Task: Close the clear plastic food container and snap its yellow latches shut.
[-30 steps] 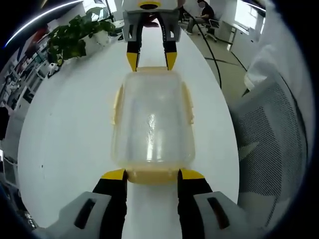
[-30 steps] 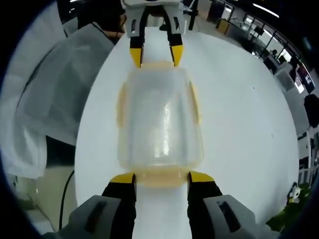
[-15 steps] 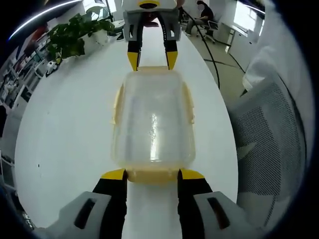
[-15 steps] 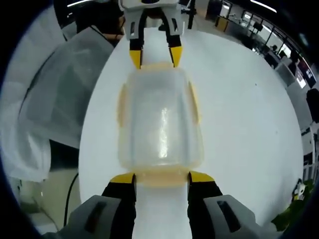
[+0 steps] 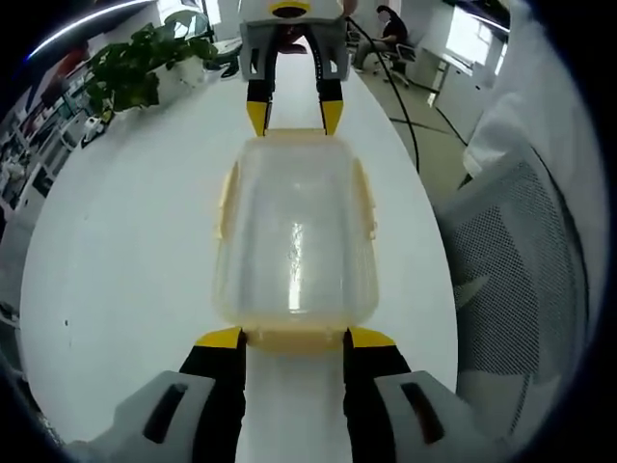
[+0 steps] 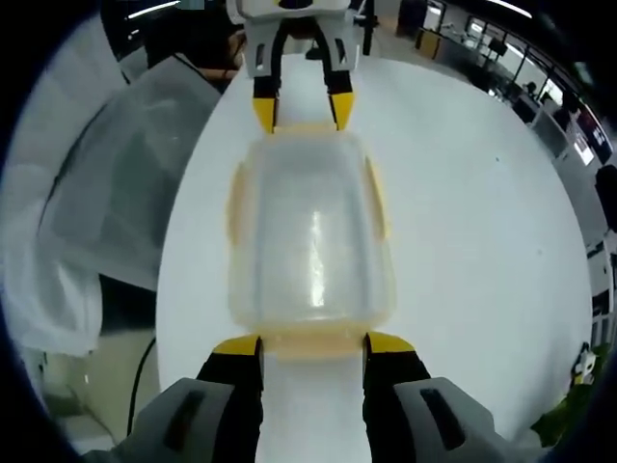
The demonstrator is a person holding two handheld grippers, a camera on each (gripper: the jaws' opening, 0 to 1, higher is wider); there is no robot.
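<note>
The clear plastic container [image 5: 294,227] lies lid-on along the white table [image 5: 116,241], with yellow latches on its long sides [image 5: 226,203] and at both ends. My left gripper [image 5: 294,338] stands open at the near end, its yellow fingertips [image 5: 222,338] beside the end latch. My right gripper [image 5: 293,116] faces it at the far end, also open. In the right gripper view the same container [image 6: 310,231] has my right gripper [image 6: 313,342] at its near end and my left gripper [image 6: 301,108] at the far end. I cannot tell whether the latches are snapped down.
A potted plant [image 5: 145,68] stands at the table's far left. A mesh office chair [image 5: 521,260] and a person's white sleeve [image 5: 540,116] are close beside the table's right edge. White clothing [image 6: 106,164] borders the table in the right gripper view.
Both views have drifted slightly with the hands. The container and both grippers keep the same places relative to each other.
</note>
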